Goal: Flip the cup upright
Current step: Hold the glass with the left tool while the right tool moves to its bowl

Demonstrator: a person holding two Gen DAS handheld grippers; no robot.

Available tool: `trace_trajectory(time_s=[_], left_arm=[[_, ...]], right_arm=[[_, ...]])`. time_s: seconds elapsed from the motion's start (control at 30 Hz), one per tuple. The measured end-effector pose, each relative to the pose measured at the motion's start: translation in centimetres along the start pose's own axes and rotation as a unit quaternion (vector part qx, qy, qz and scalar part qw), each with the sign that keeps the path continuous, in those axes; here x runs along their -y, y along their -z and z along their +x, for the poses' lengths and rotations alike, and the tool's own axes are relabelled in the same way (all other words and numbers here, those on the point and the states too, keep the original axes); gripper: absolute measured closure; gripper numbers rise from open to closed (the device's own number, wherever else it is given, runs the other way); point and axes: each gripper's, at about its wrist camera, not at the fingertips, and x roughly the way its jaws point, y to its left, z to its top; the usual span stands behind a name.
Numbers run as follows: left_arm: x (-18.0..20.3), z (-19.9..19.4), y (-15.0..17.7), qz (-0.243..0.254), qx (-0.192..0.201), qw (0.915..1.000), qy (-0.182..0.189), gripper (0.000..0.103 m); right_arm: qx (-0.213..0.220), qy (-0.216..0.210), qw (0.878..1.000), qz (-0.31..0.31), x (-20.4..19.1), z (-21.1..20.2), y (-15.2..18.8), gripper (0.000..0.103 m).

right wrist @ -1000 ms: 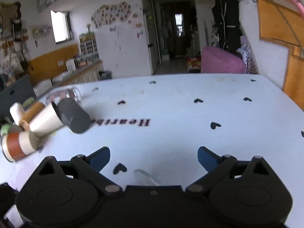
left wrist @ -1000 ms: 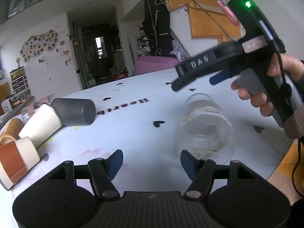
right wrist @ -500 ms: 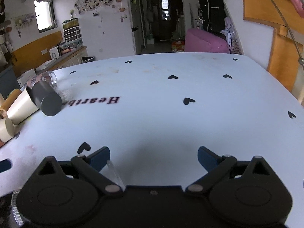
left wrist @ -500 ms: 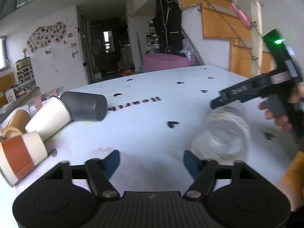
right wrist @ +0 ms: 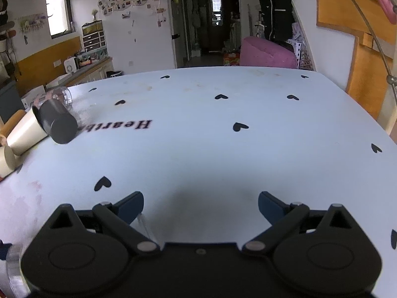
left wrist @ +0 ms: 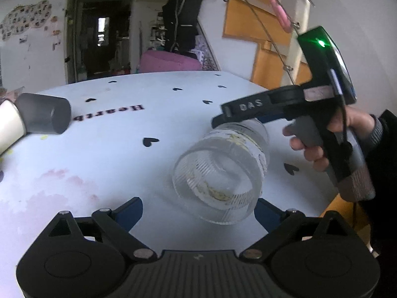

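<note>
A clear ribbed glass cup [left wrist: 223, 168] lies on its side on the white table [left wrist: 124, 161], with one ribbed round end facing my left wrist camera. My left gripper [left wrist: 198, 209] is open just in front of that end, fingers on either side of it, not touching. My right gripper [right wrist: 201, 204] is open and empty; in the left wrist view its body [left wrist: 260, 106] hovers right above the cup's far end. A sliver of the glass [right wrist: 146, 226] shows by the right gripper's left finger.
A grey cup [left wrist: 47, 116] and a cream cup [left wrist: 10, 126] lie on their sides at the left. In the right wrist view a grey cup [right wrist: 58, 124], cream cups [right wrist: 24, 131] and a clear glass [right wrist: 59, 96] lie at the far left. The table edge is at the right.
My left gripper has moved right and closer, so the glass cup now lies between its fingertips. The right gripper has shifted over the cup's far end. Both stay open.
</note>
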Motion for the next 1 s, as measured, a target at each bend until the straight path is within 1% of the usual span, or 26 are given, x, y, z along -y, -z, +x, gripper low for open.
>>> trace_trajectory(time_s=[0.27,0.4,0.6,0.63,0.7,0.8,0.9,0.97,1.0], left_arm=[[-1.2,-0.3,-0.5,-0.017,0.021,0.9990,-0.035,0.007],[-2.2,-0.4,-0.9,-0.034,0.032,0.9971,-0.060,0.009],[-3.2,0.4,-2.0,-0.043,0.039,0.9955,-0.075,0.008],[-3.3,0.6,-2.1,-0.044,0.039,0.9953,-0.077,0.008],[-3.5,0.8,-2.3,-0.046,0.040,0.9951,-0.077,0.008],[-3.8,1.1,-2.6,-0.051,0.042,0.9948,-0.077,0.008],[-3.9,1.5,-3.0,-0.053,0.044,0.9944,-0.081,0.008],[-4.0,1.9,-3.2,-0.054,0.043,0.9937,-0.088,0.009],[-4.1,2.0,-3.3,-0.057,0.043,0.9935,-0.089,0.009]], right_arm=[[-0.003,0.004,1.000,0.000,1.2,-0.6,0.1,0.004],[-0.013,0.012,0.999,-0.031,1.2,-0.9,0.6,0.004],[-0.021,-0.018,0.998,-0.062,0.2,-2.1,2.1,0.005],[-0.021,-0.020,0.997,-0.065,-0.1,-2.4,2.3,0.007],[-0.017,-0.005,0.997,-0.073,-0.6,-2.9,2.6,0.007],[-0.018,-0.015,0.998,-0.053,-0.4,-3.9,2.7,0.010],[-0.017,-0.014,0.999,-0.044,-0.5,-4.8,3.0,0.011],[-0.021,-0.030,0.999,-0.034,-0.3,-5.4,3.0,0.011],[-0.023,-0.046,0.998,-0.031,-0.3,-5.7,3.1,0.010]])
